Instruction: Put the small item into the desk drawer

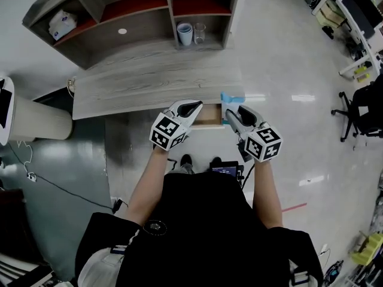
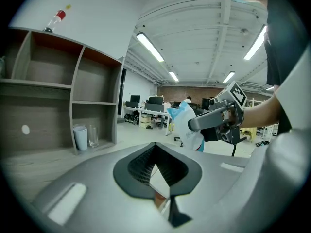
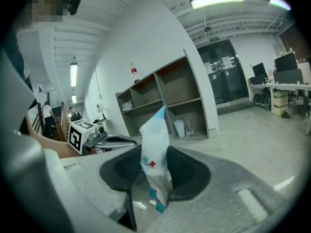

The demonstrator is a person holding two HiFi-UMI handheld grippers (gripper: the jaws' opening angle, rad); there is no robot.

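Left claw [image 1: 194,106] closed, right claw [image 1: 230,115] clamped.

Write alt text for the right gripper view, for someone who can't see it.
The right gripper clamps a white-and-blue packet with a red cross upright between its fingers. Behind stands a wooden shelf unit holding a cup and a glass; the left gripper shows at left.
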